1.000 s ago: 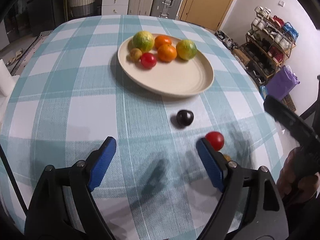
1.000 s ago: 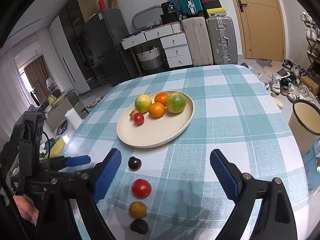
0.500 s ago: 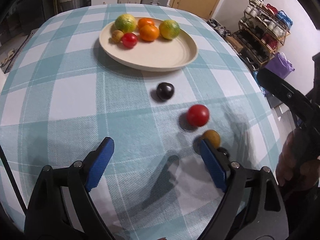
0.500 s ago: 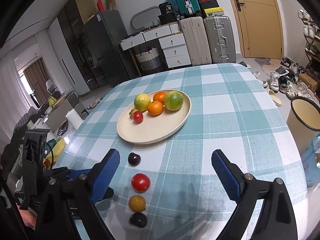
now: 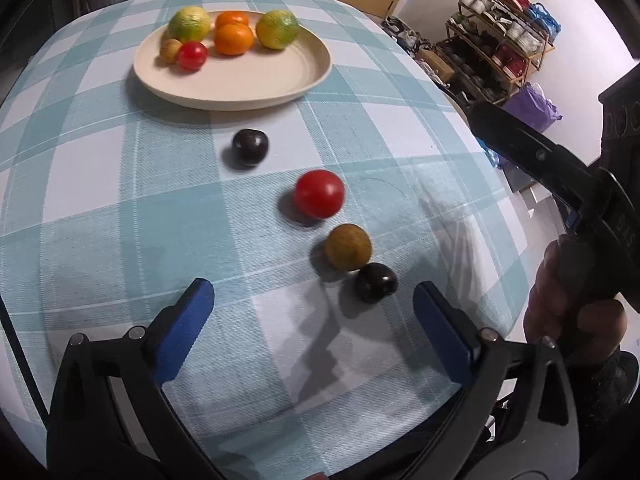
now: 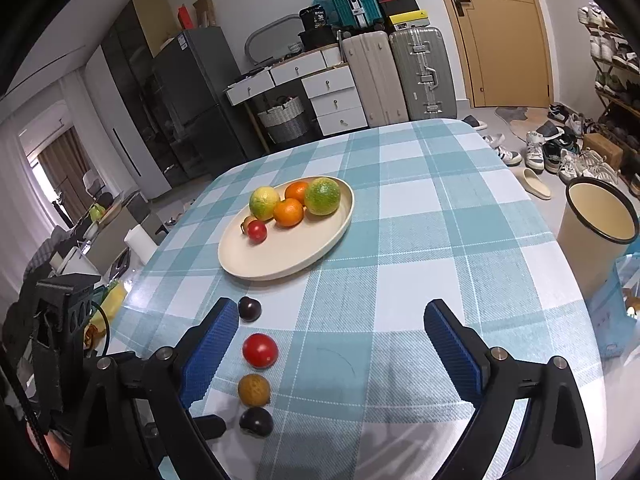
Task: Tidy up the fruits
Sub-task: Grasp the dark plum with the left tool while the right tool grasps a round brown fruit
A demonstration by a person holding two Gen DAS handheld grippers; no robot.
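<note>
A cream plate (image 5: 256,80) (image 6: 280,264) on the checked tablecloth holds several fruits: two green-yellow citrus, two oranges, a small red one and a small brown one. Off the plate, in a row, lie a dark plum (image 5: 250,147) (image 6: 249,309), a red tomato (image 5: 319,193) (image 6: 260,350), a brown-yellow fruit (image 5: 347,246) (image 6: 254,389) and a second dark plum (image 5: 376,282) (image 6: 256,421). My left gripper (image 5: 314,320) is open and empty, just short of the near plum. My right gripper (image 6: 332,344) is open and empty, with the row beside its left finger.
The table's right edge (image 5: 492,184) drops off beside the fruit row. A cream bin (image 6: 596,232) stands on the floor past the right edge. Suitcases (image 6: 400,76) and drawers stand behind the table. The other gripper's body (image 5: 560,168) is at the right of the left wrist view.
My left gripper has pulled back and swung right, bringing the brown-yellow fruit and the near plum into its view. My right gripper has drawn back slightly. The fruits have not moved.
</note>
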